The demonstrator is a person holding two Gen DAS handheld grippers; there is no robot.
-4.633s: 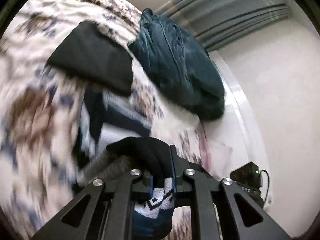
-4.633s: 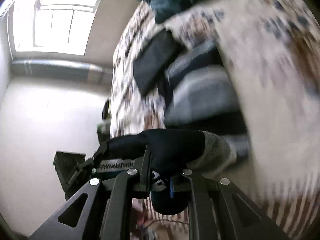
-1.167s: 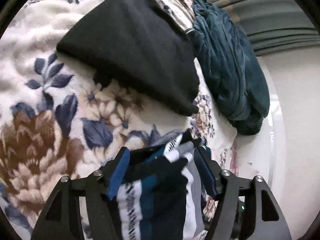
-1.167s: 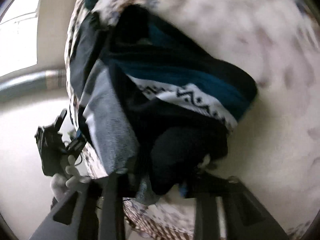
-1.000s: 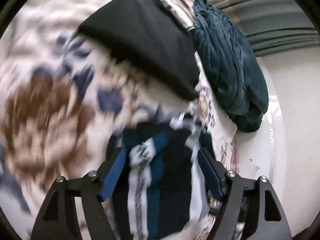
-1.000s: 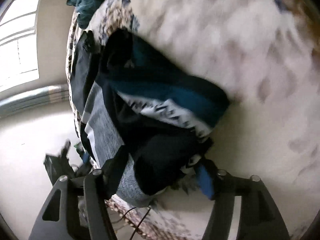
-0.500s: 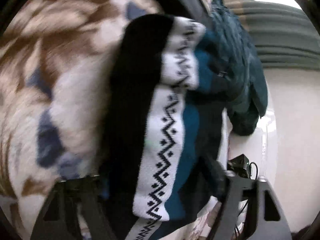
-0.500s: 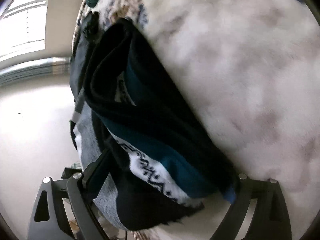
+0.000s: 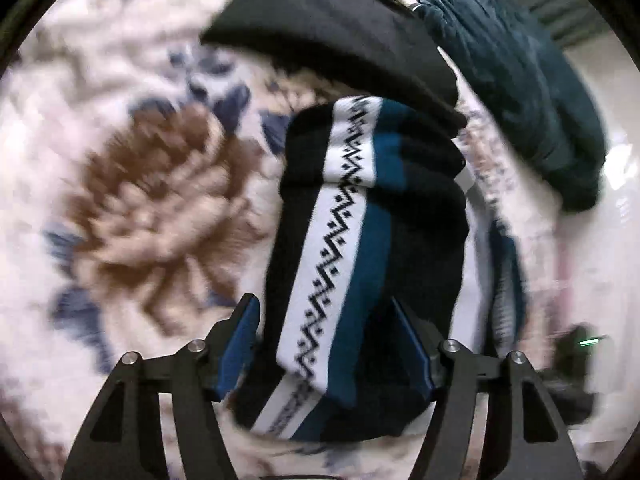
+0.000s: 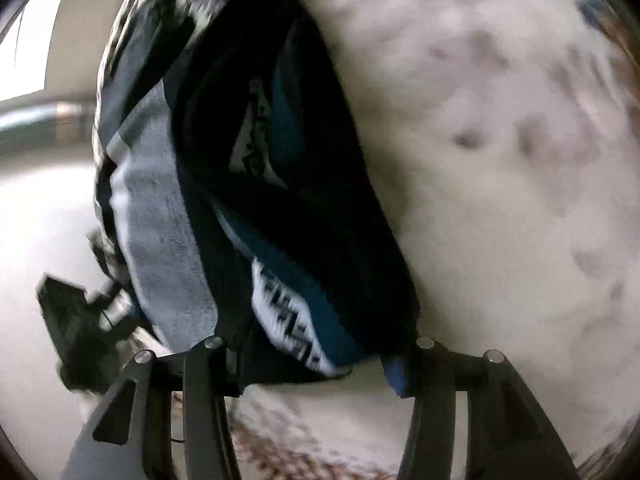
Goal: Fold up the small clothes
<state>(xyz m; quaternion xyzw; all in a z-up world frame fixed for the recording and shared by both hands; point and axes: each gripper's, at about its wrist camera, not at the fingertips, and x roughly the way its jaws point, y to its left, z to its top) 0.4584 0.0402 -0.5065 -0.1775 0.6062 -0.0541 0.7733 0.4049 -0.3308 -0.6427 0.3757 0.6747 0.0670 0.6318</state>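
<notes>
The folded patterned sock (image 9: 360, 240), black with white zigzag and teal stripes, lies on the floral blanket (image 9: 140, 200)

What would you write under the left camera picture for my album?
Left gripper open around a folded zigzag-striped garment on a flowery blanket, beside a black cloth.

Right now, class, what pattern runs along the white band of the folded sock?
A black zigzag on the sock, clearest in the left wrist view.
</notes>
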